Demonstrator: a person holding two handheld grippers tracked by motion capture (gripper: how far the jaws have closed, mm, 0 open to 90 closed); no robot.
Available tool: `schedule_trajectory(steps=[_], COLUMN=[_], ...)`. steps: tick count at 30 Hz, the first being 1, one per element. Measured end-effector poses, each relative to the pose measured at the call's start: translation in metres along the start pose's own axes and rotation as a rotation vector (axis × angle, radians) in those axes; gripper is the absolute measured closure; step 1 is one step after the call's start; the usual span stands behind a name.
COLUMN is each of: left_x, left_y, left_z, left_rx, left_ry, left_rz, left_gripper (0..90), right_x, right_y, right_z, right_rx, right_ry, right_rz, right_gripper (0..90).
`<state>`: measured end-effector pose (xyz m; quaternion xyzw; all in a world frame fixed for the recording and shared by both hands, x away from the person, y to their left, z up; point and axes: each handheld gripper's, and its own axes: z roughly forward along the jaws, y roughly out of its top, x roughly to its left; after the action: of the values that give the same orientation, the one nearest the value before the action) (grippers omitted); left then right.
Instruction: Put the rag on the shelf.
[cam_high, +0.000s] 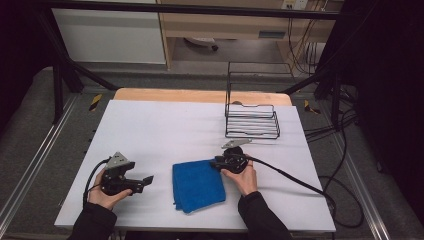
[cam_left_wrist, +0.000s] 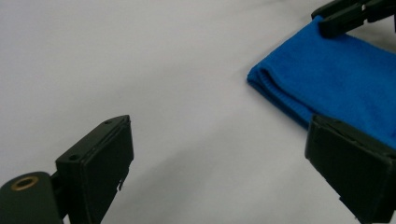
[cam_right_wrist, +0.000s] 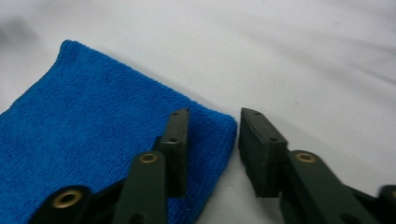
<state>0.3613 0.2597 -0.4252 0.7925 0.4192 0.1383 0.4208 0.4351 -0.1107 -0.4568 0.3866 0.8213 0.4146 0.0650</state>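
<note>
A folded blue towel (cam_high: 199, 185) lies flat on the white table (cam_high: 165, 125), near the front middle. My right gripper (cam_high: 216, 164) rests at the towel's far right corner. In the right gripper view the towel (cam_right_wrist: 93, 130) spreads to the left, and my right gripper (cam_right_wrist: 215, 121) is open by a narrow gap: one jaw sits over the cloth, the other just past its edge on bare table. My left gripper (cam_high: 147, 180) is left of the towel, wide open (cam_left_wrist: 219, 140) with nothing between its jaws, pointing at the towel's folded edge (cam_left_wrist: 336, 79). The right gripper (cam_left_wrist: 348, 14) also appears there, at the top right.
A black wire basket (cam_high: 252, 121) stands at the back right of the table, with a small grey metal piece (cam_high: 235, 144) just in front of it. Cables (cam_high: 300, 182) trail off to the right. A person's hands and dark sleeves come in from the bottom edge.
</note>
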Motion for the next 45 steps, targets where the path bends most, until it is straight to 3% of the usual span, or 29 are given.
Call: schedule_trajectory(steps=[5, 9, 13, 20, 24, 28, 33, 40, 45], left_x=[-0.009, -0.016, -0.023, -0.029, -0.031, -0.035, -0.037, -0.039, -0.042], left_y=[0.021, 0.037, 0.049, 0.053, 0.049, 0.046, 0.045, 0.044, 0.045], left_z=[0.015, 0.034, 0.057, 0.087, 0.098, 0.103, 0.103, 0.102, 0.101], left_rx=[0.003, 0.02, 0.045, 0.095, 0.129, 0.142, 0.149, 0.158, 0.146], left_ry=[-0.008, -0.01, -0.008, 0.013, -0.004, -0.023, -0.041, -0.066, -0.051], left_rz=[-0.012, 0.006, -0.013, 0.001, 0.008, -0.005, 0.017, -0.005, -0.007], left_gripper=[9.2, 13.1, 21.1, 43.8, 53.3, 60.8, 68.8, 78.1, 82.8], right_x=[0.001, 0.002, 0.003, 0.003, 0.003, 0.003, 0.003, 0.003, 0.004], right_y=[0.0, 0.002, 0.0, -0.002, -0.004, -0.004, -0.004, -0.004, -0.003], right_z=[-0.003, -0.01, -0.017, -0.015, -0.013, -0.014, -0.013, -0.013, -0.016], right_rx=[0.019, 0.011, 0.005, 0.013, 0.018, 0.018, 0.017, 0.019, 0.006], right_ry=[0.024, 0.022, 0.003, -0.013, -0.017, -0.017, -0.022, -0.021, -0.017], right_rz=[0.016, 0.023, 0.027, 0.008, 0.001, -0.001, -0.007, -0.001, 0.005], right_gripper=[83.6, 85.0, 85.1, 84.4, 83.7, 83.5, 83.0, 83.2, 83.7])
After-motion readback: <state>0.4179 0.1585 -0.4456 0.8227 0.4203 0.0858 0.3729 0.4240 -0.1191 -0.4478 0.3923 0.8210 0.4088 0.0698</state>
